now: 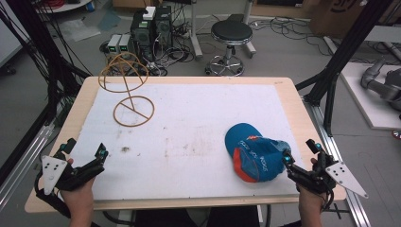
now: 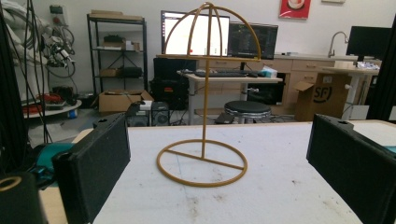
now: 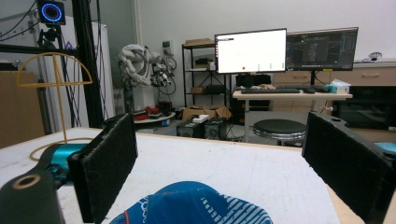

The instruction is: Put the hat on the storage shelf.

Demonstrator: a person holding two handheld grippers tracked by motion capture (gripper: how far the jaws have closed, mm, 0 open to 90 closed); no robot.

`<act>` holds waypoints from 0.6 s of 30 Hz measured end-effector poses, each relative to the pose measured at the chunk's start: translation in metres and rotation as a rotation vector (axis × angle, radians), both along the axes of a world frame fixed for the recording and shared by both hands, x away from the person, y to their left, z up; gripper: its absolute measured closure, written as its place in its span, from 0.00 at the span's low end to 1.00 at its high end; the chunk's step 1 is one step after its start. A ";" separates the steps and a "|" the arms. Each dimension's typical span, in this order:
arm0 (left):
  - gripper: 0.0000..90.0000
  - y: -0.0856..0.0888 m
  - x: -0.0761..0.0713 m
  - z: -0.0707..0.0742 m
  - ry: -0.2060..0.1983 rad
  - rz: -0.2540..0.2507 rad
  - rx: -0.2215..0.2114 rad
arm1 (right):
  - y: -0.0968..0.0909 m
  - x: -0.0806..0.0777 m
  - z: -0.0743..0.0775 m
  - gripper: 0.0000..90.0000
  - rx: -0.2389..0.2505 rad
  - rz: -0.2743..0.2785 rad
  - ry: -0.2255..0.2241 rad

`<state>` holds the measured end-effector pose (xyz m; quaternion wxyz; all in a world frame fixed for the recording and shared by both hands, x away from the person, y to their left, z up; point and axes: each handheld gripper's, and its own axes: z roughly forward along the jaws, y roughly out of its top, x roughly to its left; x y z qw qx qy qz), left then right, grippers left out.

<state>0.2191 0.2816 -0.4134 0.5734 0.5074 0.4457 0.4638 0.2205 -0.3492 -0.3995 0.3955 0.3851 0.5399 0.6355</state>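
Two things sit on the white mat (image 1: 189,123): a gold wire hat stand (image 1: 130,90) upright at the far left, and a blue cap (image 1: 253,151) near the front right, its brim toward the table's middle. Beyond the table stands a black stool (image 1: 231,35). The left gripper (image 1: 85,158) is spread wide, empty, facing the stand. The right gripper (image 1: 300,158) gapes just beside the cap, jaws apart.
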 end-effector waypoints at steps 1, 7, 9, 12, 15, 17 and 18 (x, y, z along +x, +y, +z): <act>0.07 0.000 0.000 0.000 0.001 -0.001 0.000 | -0.001 0.000 0.000 0.11 0.000 0.001 -0.001; 0.07 -0.001 0.000 0.000 -0.001 -0.003 0.000 | -0.002 -0.001 0.001 0.11 0.008 -0.001 0.005; 0.07 -0.001 0.001 0.000 0.000 -0.003 -0.002 | -0.002 0.000 0.001 0.11 0.007 0.002 0.006; 0.07 -0.001 0.001 0.000 -0.001 -0.006 -0.005 | -0.002 -0.001 0.000 0.11 -0.001 0.013 0.009; 0.07 -0.003 0.003 0.000 0.002 -0.013 -0.002 | -0.002 -0.001 0.001 0.11 -0.008 0.025 0.015; 0.07 -0.004 0.003 0.000 0.001 -0.014 -0.004 | -0.002 -0.001 0.001 0.11 -0.014 0.038 0.023; 0.07 -0.004 0.003 0.001 0.000 -0.015 -0.002 | -0.001 -0.001 0.001 0.11 -0.021 0.048 0.027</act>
